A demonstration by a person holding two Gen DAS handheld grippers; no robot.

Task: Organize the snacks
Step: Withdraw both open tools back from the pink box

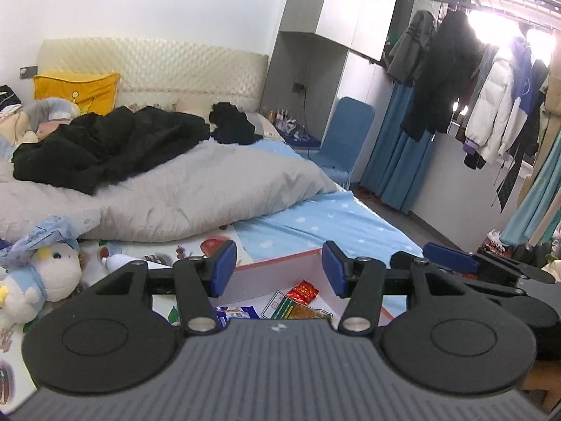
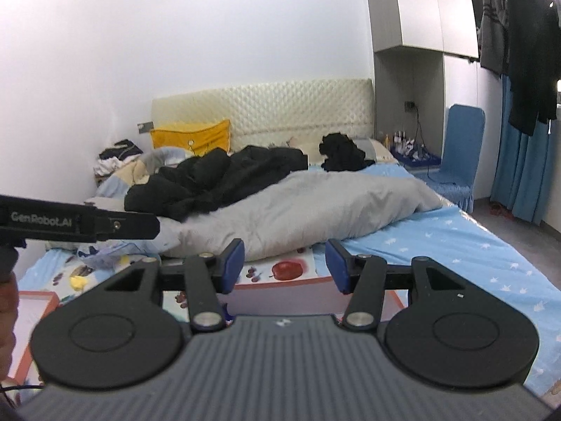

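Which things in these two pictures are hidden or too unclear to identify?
- Left wrist view: most of the box interior, with its snack packets, is covered by the gripper body; the packet print is too small to read.
- Right wrist view: the box contents are fully hidden behind its wall and the gripper.
- Left wrist view: the bottles beside the bed are too small to identify.
- Left wrist view: the window is overexposed.

A bed (image 1: 315, 224) with a blue starred sheet carries a rumpled grey duvet (image 1: 196, 189), with a black coat (image 1: 105, 147) heaped on top. A yellow pillow (image 1: 79, 87) leans on the cream padded headboard (image 1: 157, 66). A plush toy (image 1: 42, 277) lies at the near left. Beside the bed stands a blue chair (image 1: 345, 133); jackets (image 1: 455, 77) hang along a rail before blue curtains (image 1: 396, 165).
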